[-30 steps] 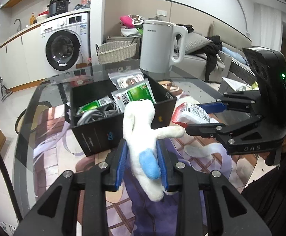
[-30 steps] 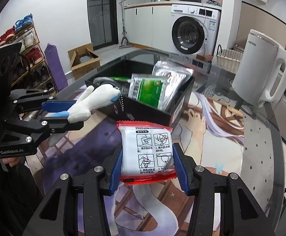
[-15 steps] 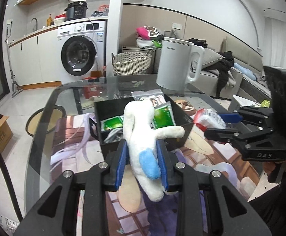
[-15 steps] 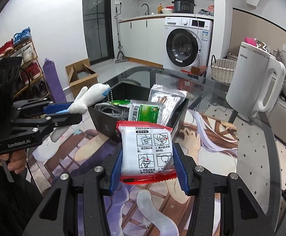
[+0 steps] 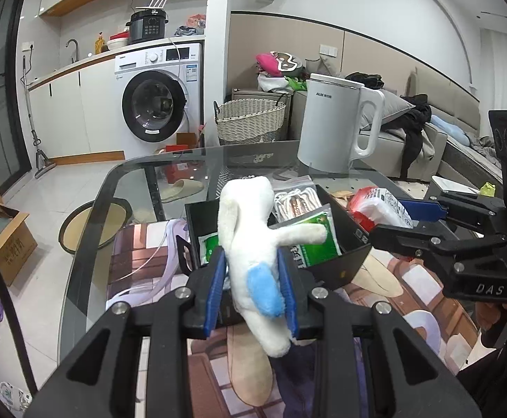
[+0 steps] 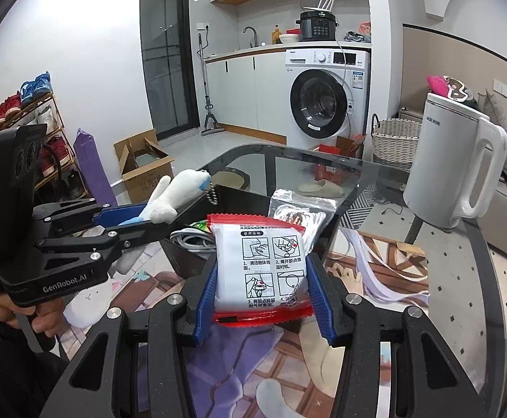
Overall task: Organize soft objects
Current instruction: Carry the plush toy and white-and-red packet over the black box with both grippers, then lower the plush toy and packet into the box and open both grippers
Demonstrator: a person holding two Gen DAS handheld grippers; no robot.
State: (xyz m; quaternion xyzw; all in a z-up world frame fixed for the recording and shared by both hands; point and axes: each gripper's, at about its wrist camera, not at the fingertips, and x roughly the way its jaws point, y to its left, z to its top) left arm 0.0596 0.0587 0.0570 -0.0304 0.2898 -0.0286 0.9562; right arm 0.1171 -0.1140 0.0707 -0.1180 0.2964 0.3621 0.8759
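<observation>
Holding both items above the table, you are mid-carry. On the left, your left gripper (image 5: 253,287) is clamped on the white plush toy with a blue patch (image 5: 253,244), raised just in front of the open black storage box (image 5: 344,240). To the right, your right gripper (image 6: 262,294) pinches the red-edged white printed packet (image 6: 260,271) near that box. Next, I judge, each must be carried over the box opening before releasing.
</observation>
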